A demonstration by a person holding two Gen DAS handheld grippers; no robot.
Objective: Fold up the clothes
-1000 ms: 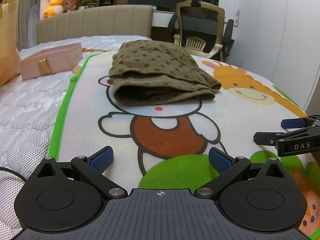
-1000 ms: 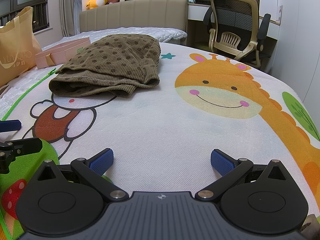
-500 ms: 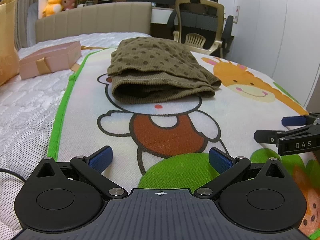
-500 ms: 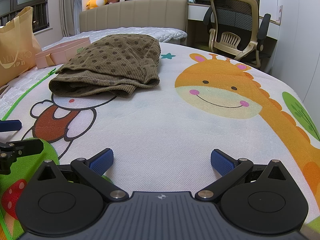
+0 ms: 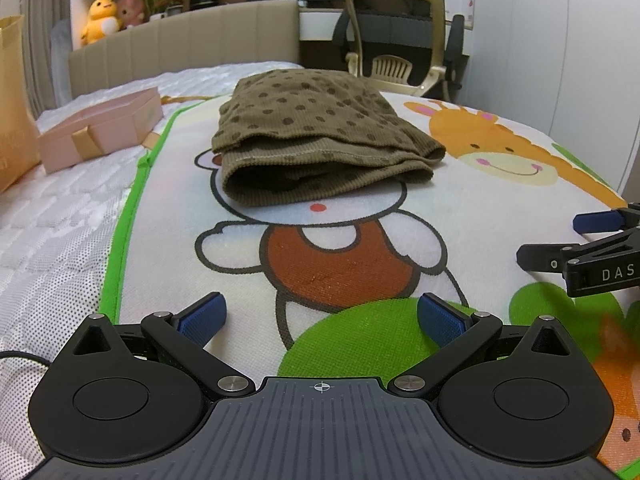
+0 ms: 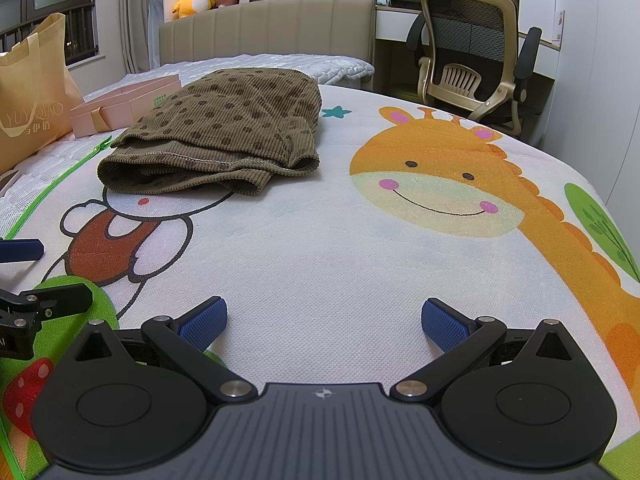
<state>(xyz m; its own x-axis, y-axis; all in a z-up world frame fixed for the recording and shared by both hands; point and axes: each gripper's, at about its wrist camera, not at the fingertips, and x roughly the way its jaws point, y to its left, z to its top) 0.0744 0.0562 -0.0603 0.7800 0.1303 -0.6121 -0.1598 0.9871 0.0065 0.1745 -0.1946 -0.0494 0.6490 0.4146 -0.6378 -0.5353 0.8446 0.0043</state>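
Observation:
A brown dotted corduroy garment (image 5: 316,136) lies folded in a thick stack on the cartoon play mat (image 5: 360,248) on the bed; it also shows in the right wrist view (image 6: 224,128). My left gripper (image 5: 320,316) is open and empty, low over the mat, well short of the garment. My right gripper (image 6: 324,318) is open and empty, to the right of the left one, over the bare mat near the giraffe print. The right gripper's fingers (image 5: 560,256) show at the right edge of the left wrist view.
A pink gift box (image 5: 100,132) and a tan shopping bag (image 6: 32,92) sit on the white mattress left of the mat. An office chair (image 6: 476,64) stands past the bed's far right side. The headboard (image 6: 264,28) and plush toys are behind.
The left wrist view has shifted slightly: the garment sits a little more to the right in it. The right gripper has barely moved. Both stay open.

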